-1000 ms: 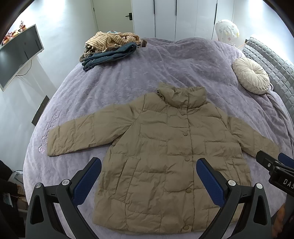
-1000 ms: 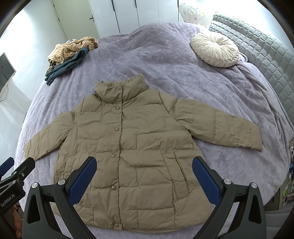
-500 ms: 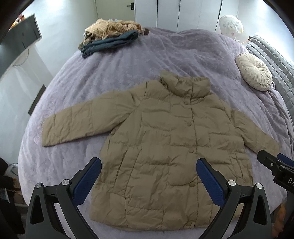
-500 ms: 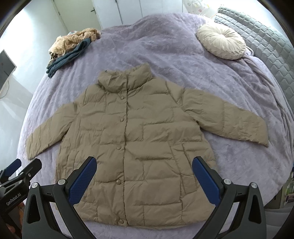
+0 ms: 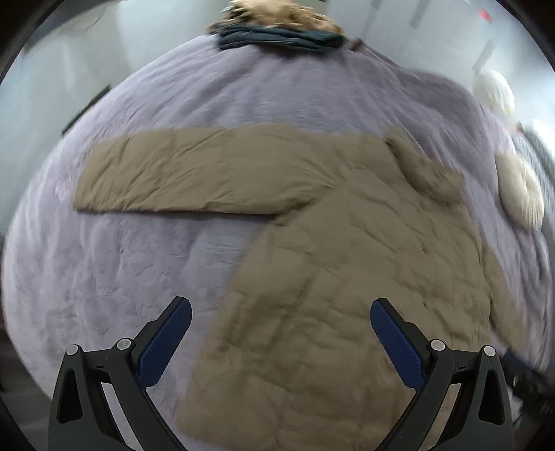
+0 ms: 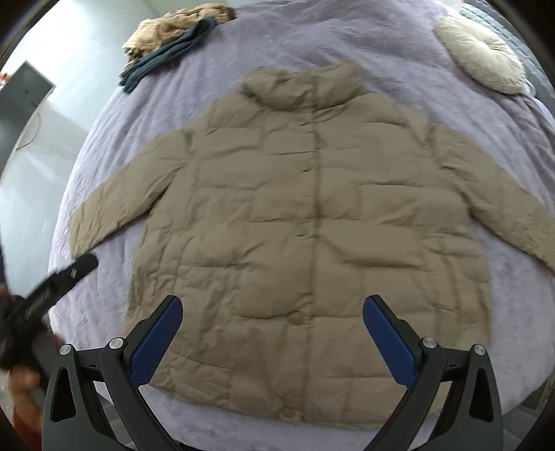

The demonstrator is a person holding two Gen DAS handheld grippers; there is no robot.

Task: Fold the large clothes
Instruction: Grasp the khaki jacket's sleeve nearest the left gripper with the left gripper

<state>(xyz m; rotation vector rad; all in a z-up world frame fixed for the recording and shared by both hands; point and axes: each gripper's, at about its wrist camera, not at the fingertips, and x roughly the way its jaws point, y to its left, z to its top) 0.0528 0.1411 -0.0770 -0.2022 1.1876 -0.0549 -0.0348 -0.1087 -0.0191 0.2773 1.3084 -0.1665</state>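
Observation:
A tan quilted puffer jacket lies flat and face up on the purple bed cover, buttoned, sleeves spread out. In the left wrist view the jacket fills the right side and its left sleeve stretches across the middle. My left gripper is open and empty, hovering over the jacket's lower left edge. My right gripper is open and empty above the jacket's lower front. The left gripper also shows in the right wrist view, near the left sleeve cuff.
A pile of clothes, tan knit over dark blue, lies at the bed's far left; it also shows in the left wrist view. A round cream cushion lies at the far right. A monitor stands left of the bed.
Both grippers have moved closer to the jacket. The left gripper swung leftward, toward the left sleeve, and its view is blurred by motion. The jacket has not moved.

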